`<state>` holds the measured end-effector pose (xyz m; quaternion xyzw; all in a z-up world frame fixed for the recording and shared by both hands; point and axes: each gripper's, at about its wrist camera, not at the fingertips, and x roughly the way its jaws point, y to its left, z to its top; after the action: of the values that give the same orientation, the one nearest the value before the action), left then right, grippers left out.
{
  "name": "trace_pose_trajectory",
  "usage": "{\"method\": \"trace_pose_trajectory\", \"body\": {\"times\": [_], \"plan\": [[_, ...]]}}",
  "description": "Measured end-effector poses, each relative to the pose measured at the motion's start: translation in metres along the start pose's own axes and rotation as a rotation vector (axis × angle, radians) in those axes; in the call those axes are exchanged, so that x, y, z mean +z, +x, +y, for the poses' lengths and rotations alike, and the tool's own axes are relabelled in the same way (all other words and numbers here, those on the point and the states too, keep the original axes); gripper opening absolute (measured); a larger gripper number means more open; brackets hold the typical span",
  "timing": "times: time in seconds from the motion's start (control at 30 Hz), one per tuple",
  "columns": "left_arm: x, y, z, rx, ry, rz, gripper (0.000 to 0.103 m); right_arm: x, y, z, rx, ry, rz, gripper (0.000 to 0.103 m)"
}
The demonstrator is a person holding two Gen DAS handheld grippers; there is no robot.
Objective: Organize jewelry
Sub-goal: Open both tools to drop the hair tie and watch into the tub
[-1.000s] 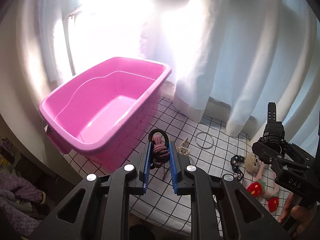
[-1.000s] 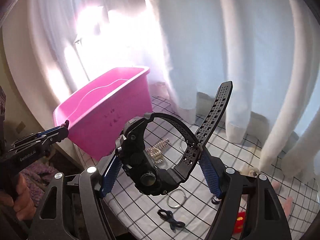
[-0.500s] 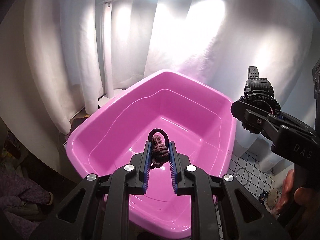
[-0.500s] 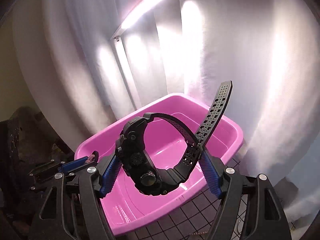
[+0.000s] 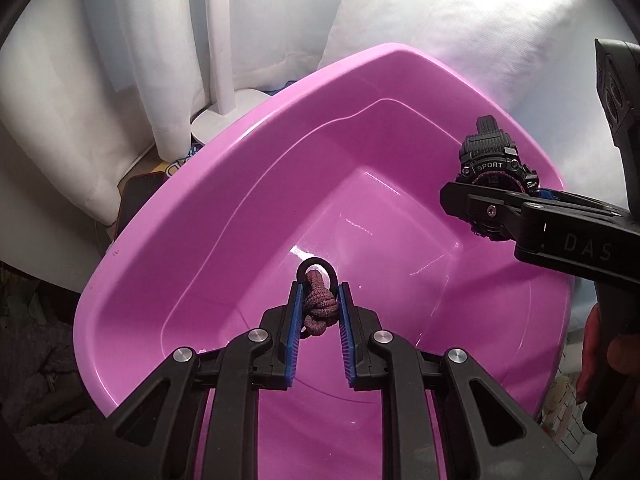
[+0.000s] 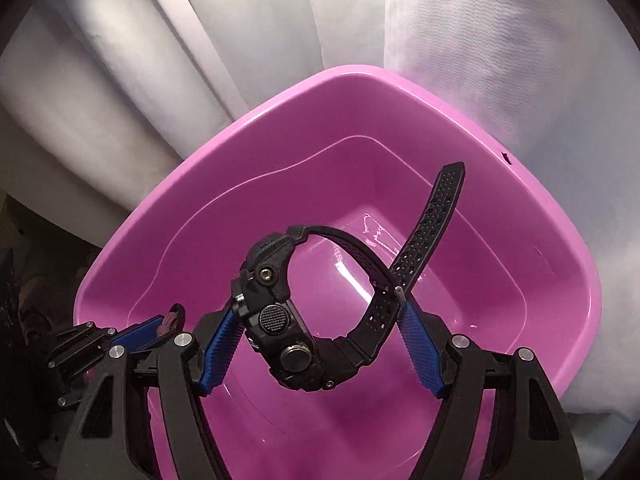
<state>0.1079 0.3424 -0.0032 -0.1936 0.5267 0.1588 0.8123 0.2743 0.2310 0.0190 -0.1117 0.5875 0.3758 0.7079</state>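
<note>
From the left wrist camera: one pink tub [image 5: 224, 200], one knotted maroon cord bracelet [image 5: 317, 304], one black sport watch [image 5: 491, 176], and two grippers. The left gripper [image 5: 318, 300] is clenched on the bracelet, its blue pads [image 5: 294, 320] pressing the knot from both sides, with a dark loop sticking out past the tips. It hangs above the tub's floor, inside the rim line. The right gripper [image 5: 480, 208] reaches in from the right, above the tub's right wall, carrying the watch with its face marked SPORT turned this way. Half a second ago the tub filled less of the view and a lit lamp bar showed above; now the tub fills most of the frame and only a white lamp post [image 5: 218, 36] and white curtain [image 5: 480, 32] show behind it. The two grippers are well apart, with bare tub floor between them.

From the right wrist camera: one tub [image 6: 168, 208], one watch [image 6: 280, 312], and the left gripper [image 6: 160, 328] at the lower left with the bracelet [image 6: 172, 318] showing at its tips. The right gripper [image 6: 320, 332] grasps the watch, one pad on the case, the other on the strap, whose free end rises to the upper right. The tub has drawn closer than half a second ago; the watch now hangs over its interior, its walls well clear all round
</note>
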Motion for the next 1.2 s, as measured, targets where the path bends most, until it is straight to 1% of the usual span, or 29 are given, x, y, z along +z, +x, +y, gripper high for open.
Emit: {"method": "trace_pose_trajectory", "body": {"times": [0.1, 0.17, 0.27, 0.33, 0.37, 0.5, 0.6, 0.67, 0.73, 0.77, 0.8, 0.97, 1.0, 1.2], "plan": [[0.003, 0.009, 0.002, 0.009, -0.013, 0.037, 0.018, 0.006, 0.018, -0.006, -0.005, 0.014, 0.092, 0.071], [0.005, 0.015, 0.004, 0.014, -0.031, 0.066, 0.018, 0.015, 0.03, -0.007, -0.015, 0.016, 0.13, 0.071], [0.007, 0.025, 0.007, 0.018, -0.045, 0.105, 0.018, 0.015, 0.04, -0.01, -0.025, 0.019, 0.177, 0.071], [0.007, 0.029, 0.009, 0.017, -0.05, 0.126, 0.018, 0.02, 0.049, -0.011, -0.027, 0.026, 0.203, 0.071], [0.007, 0.03, 0.009, 0.017, -0.05, 0.134, 0.018, 0.017, 0.051, -0.007, -0.03, 0.026, 0.218, 0.071], [0.009, 0.038, 0.01, 0.034, -0.038, 0.173, 0.019, 0.019, 0.053, -0.007, -0.041, 0.029, 0.231, 0.071], [0.01, 0.043, 0.011, 0.043, -0.042, 0.199, 0.021, 0.019, 0.056, -0.008, -0.046, 0.051, 0.259, 0.071], [0.01, 0.044, 0.012, 0.06, -0.039, 0.203, 0.03, 0.023, 0.061, -0.011, -0.061, 0.067, 0.283, 0.071], [0.01, 0.041, 0.01, 0.06, -0.033, 0.19, 0.055, 0.026, 0.063, -0.014, -0.057, 0.087, 0.281, 0.072], [0.01, 0.038, 0.01, 0.069, -0.03, 0.178, 0.062, 0.027, 0.064, -0.014, -0.054, 0.087, 0.277, 0.072], [0.012, 0.037, 0.01, 0.069, -0.031, 0.164, 0.066, 0.028, 0.066, -0.014, -0.059, 0.085, 0.272, 0.072], [0.01, 0.034, 0.01, 0.079, -0.037, 0.155, 0.066, 0.029, 0.065, -0.015, -0.061, 0.085, 0.25, 0.072], [0.009, 0.033, 0.01, 0.083, -0.036, 0.15, 0.066, 0.026, 0.056, -0.014, -0.059, 0.085, 0.248, 0.072], [0.007, 0.028, 0.01, 0.086, -0.04, 0.134, 0.066, 0.023, 0.051, -0.016, -0.043, 0.089, 0.232, 0.072]]}}
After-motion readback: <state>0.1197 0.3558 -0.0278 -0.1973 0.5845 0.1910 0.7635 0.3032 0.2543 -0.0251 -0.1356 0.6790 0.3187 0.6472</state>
